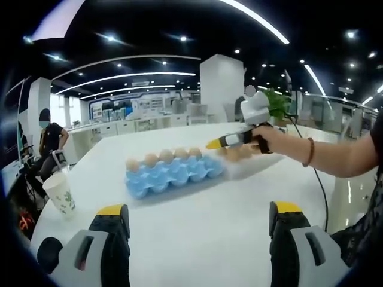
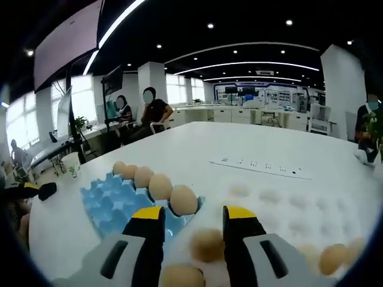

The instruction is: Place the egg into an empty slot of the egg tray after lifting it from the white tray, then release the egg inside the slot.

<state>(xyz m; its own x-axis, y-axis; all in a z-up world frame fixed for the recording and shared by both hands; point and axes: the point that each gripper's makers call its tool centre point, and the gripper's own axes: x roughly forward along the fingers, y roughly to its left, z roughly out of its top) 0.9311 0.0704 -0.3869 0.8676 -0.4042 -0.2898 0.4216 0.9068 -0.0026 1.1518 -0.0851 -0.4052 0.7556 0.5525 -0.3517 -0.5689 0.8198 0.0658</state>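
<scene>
A blue egg tray [image 1: 173,174] lies mid-table with a row of eggs [image 1: 166,156] along its far side; the nearer slots look empty. Right of it is the white tray [image 1: 254,160] holding more eggs. My right gripper [image 1: 214,144], held by a hand, hovers over the white tray's left end. In the right gripper view its jaws [image 2: 192,212] stand open on either side of a brown egg [image 2: 206,244] in the white tray [image 2: 287,206], the blue egg tray [image 2: 111,200] just to the left. My left gripper [image 1: 199,209] is wide open over bare table.
A paper cup [image 1: 60,192] stands near the table's left edge. A white power strip [image 2: 257,164] lies farther along the table. More eggs [image 2: 332,258] sit in the white tray's right part. People sit at desks beyond the table.
</scene>
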